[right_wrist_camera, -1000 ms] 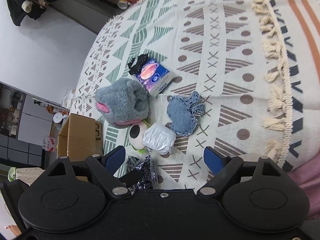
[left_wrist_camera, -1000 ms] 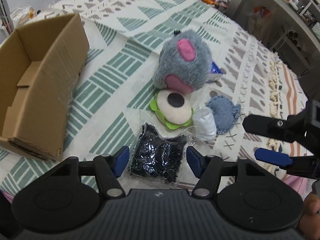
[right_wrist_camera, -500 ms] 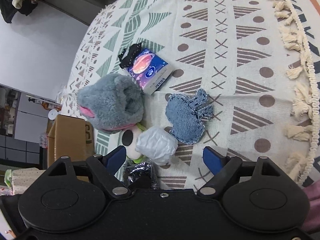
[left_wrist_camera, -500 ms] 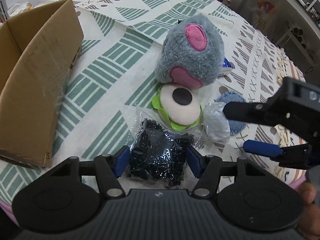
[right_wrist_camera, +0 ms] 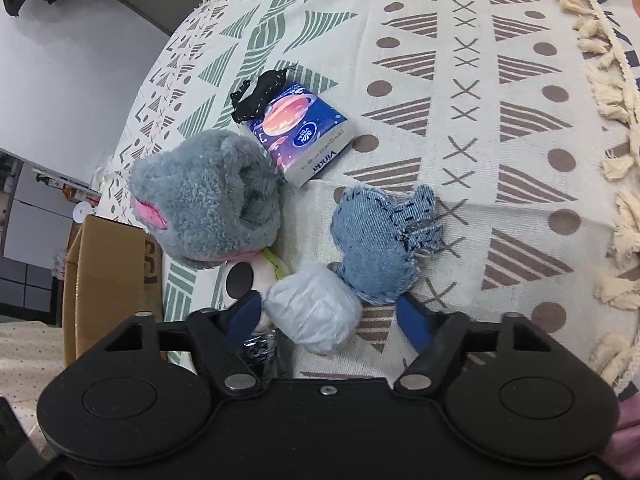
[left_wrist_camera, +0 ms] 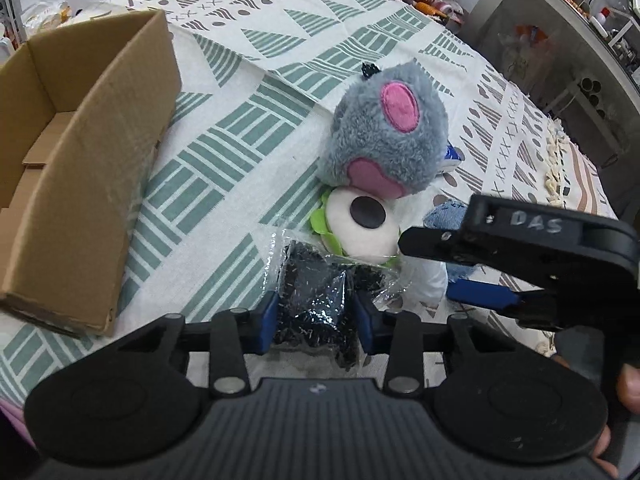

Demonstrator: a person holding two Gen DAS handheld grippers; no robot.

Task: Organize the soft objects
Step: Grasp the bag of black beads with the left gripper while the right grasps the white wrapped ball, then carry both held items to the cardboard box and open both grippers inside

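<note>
A clear bag of black bits (left_wrist_camera: 312, 296) lies at the near edge of the cloth, and my left gripper (left_wrist_camera: 316, 322) is shut on it, the blue pads pressing its sides. Just beyond lie a white round plush with a black spot (left_wrist_camera: 360, 228) and a grey-and-pink plush (left_wrist_camera: 388, 132). My right gripper (right_wrist_camera: 330, 316) stands open around a pale wrapped bundle (right_wrist_camera: 316, 308); its left pad is at the bundle and its right pad is clear of it. A denim patch (right_wrist_camera: 380, 248) touches the bundle's far side.
An open cardboard box (left_wrist_camera: 80, 168) stands to the left on the patterned tablecloth (left_wrist_camera: 240, 128). A blue tissue pack (right_wrist_camera: 304, 136) and a black lace strip (right_wrist_camera: 256, 96) lie behind the grey plush. The fringed table edge (right_wrist_camera: 616, 184) runs along the right.
My left gripper has moved forward and closed its pads onto the bag of black bits. The right gripper has come in over the pale bundle, which now sits between its fingers.
</note>
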